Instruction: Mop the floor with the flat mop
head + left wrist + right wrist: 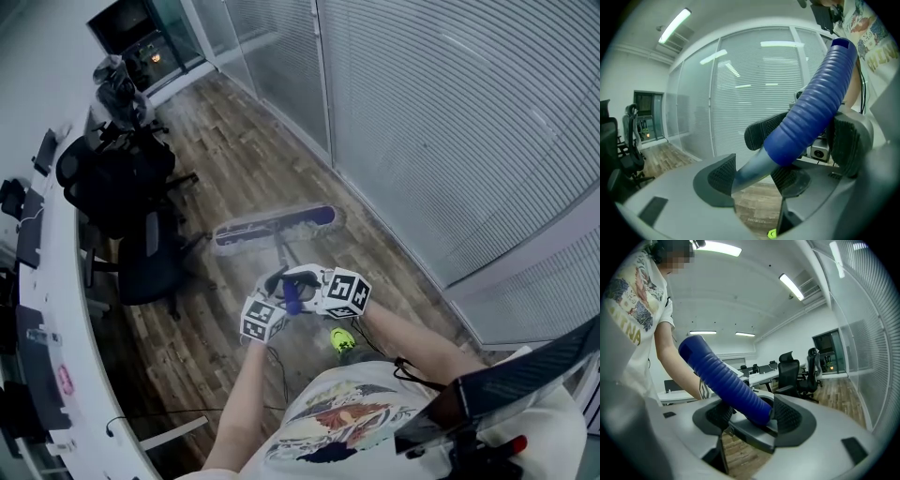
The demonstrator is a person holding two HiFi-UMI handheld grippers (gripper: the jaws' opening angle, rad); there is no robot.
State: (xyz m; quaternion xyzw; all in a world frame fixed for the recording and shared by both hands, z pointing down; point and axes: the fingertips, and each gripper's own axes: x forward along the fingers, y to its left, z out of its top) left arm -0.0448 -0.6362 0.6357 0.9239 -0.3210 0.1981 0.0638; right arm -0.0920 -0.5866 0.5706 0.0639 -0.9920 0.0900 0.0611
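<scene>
The left gripper (pixel 752 176) was clamped on the grey metal pole (pixel 751 169) of the flat mop (pixel 280 251), its ribbed pads pressed to either side of the tube just below the blue ribbed grip (pixel 813 105). The right gripper (pixel 749 416) was closed higher up, on the lower end of that blue grip, with its two jaws pinching the sleeve between them. In the right gripper view the grip slanted up to the left, past the person's forearm (pixel 675 366). In the head view the two grippers sat close together, their marker cubes nearly side by side, in front of the person's white printed shirt (pixel 347 412). The pole ran forward and down from them to the mop head (pixel 275 227). The mop head lay flat and crosswise on the wood-plank floor (pixel 234 141), near the foot of a glass partition with closed blinds (pixel 450 112). A bright yellow-green shoe (pixel 342 342) showed just below the grippers. To the left of the mop head, black office chairs (pixel 127 192) stood beside a long curved white desk (pixel 66 309)
</scene>
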